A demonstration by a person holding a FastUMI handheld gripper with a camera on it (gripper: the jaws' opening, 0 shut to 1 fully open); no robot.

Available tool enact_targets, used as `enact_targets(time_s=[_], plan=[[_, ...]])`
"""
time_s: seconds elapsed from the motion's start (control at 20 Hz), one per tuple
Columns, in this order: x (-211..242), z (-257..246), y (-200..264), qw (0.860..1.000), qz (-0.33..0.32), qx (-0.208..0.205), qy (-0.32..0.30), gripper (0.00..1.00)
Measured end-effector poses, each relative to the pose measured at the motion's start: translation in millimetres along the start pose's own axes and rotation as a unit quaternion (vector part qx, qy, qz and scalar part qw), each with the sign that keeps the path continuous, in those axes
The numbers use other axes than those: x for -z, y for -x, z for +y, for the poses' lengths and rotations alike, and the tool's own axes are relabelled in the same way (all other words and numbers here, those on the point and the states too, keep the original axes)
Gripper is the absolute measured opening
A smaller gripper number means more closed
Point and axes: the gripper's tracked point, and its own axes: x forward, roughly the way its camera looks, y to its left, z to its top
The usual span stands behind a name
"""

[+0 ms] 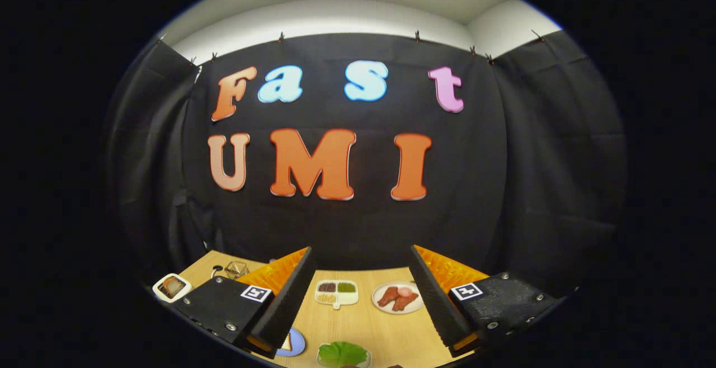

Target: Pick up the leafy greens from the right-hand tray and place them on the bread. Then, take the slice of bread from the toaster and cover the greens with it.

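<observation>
The gripper (pixel 362 295) is hovering with its fingers spread wide and nothing between them; a pale wooden table (pixel 363 323) is stretching ahead to the black cloth wall; the leafy greens (pixel 342 353) are lying on a tray between the fingers; a divided dish (pixel 336 292) and a plate of meat (pixel 398 297) are sitting beyond; the toaster (pixel 172 287) is standing far left.

A ruffled green leaf (pixel 342 353) lies flat on its tray between the open tongs (pixel 363 295), with a bread slice (pixel 287 344) on a blue plate just beside it and another slice upright in the white toaster (pixel 172 287).
</observation>
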Motion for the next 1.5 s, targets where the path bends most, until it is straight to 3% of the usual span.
enact_targets(time_s=[0.25,0.5,0.95,1.5], plan=[[68.1,8.9,-19.8,0.996,0.082,-0.013,-0.022,1.00],[152.0,13.6,-29.2,0.982,0.188,-0.019,-0.020,1.00],[279.3,26.0,-17.3,0.930,0.365,-0.039,-0.022,0.99],[381.3,46.8,-11.6,0.869,0.494,-0.041,-0.017,0.97]])
